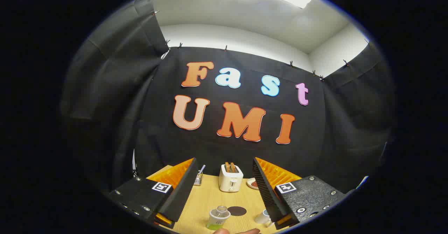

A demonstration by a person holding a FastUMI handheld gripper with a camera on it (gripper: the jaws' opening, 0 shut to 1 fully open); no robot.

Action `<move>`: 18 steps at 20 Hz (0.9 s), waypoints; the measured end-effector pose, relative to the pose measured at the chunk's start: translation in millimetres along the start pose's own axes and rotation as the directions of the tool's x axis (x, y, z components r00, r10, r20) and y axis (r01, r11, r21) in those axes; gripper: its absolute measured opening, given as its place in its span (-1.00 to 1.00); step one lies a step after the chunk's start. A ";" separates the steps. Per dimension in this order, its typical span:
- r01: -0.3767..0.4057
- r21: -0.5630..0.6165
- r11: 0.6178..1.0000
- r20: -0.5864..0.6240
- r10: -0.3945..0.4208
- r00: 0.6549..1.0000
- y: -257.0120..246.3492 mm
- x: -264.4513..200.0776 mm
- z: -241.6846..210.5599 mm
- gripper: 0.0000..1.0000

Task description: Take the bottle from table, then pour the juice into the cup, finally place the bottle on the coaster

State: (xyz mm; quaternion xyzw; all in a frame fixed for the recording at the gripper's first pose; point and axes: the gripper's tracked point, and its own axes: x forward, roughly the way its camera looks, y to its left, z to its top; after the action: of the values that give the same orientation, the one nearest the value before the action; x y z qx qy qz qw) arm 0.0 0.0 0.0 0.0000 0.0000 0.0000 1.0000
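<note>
A small clear bottle (218,217) with a green label stands upright on the wooden table (210,199), between and just ahead of my fingers. A dark round coaster (237,211) lies flat just right of the bottle. A white cup (263,217) stands right of the coaster, partly hidden behind my right finger. My gripper (224,195) is open above the table, with nothing between its fingers. A fingertip of a person's hand (238,231) shows just under the bottle.
A cream toaster (230,178) with toast in its slots stands at the far side of the table. Left of it is a metal holder (198,178) with a utensil. A small plate (252,183) lies right of the toaster.
</note>
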 end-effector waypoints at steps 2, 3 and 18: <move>-0.011 0.018 1.000 0.001 0.011 1.000 3.7 1.9 -1.4 0.86; -0.020 0.025 0.999 -0.001 0.020 1.000 6.5 2.3 -2.1 0.85; -0.065 0.040 0.997 0.071 0.062 0.996 13.3 -3.0 1.0 0.85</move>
State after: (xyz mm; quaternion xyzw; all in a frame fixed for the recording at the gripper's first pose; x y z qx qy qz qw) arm -3.0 13.3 1.0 0.0210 -0.0348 0.0319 0.9987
